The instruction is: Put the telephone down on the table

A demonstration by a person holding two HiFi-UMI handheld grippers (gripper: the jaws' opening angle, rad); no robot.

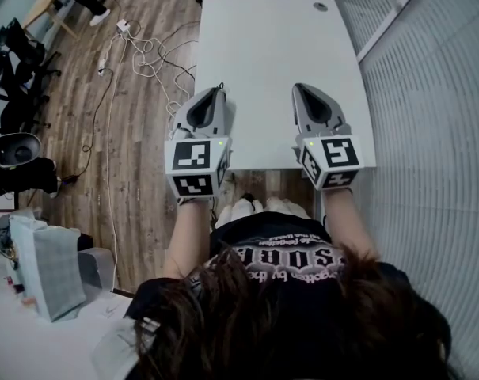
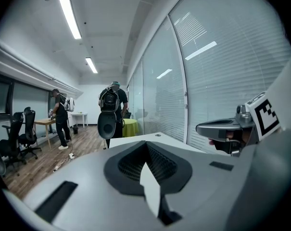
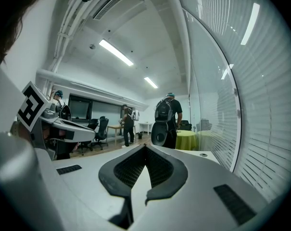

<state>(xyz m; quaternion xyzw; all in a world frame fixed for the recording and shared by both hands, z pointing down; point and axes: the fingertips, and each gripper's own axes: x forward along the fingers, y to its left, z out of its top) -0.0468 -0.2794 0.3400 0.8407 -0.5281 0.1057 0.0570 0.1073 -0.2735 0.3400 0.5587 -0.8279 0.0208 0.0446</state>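
No telephone shows in any view. The white table [image 1: 271, 54] lies bare in front of me, apart from a small round grommet [image 1: 321, 7] at its far end. My left gripper [image 1: 219, 91] hovers over the table's near left corner, jaws shut with nothing between them [image 2: 146, 144]. The right gripper [image 1: 297, 88] is level with it over the near right part of the table, its jaws also meeting at the tip and empty [image 3: 145, 147]. Each gripper sees the other from the side: the right gripper [image 2: 227, 127] and the left gripper [image 3: 63, 121].
A glass wall with blinds [image 1: 429, 93] runs along the table's right side. Cables [image 1: 144, 54] trail over the wooden floor on the left, near office chairs [image 1: 17, 54]. A person with a backpack [image 2: 111, 102] stands beyond the table's far end. A second white table [image 1: 41, 331] with a bag is at lower left.
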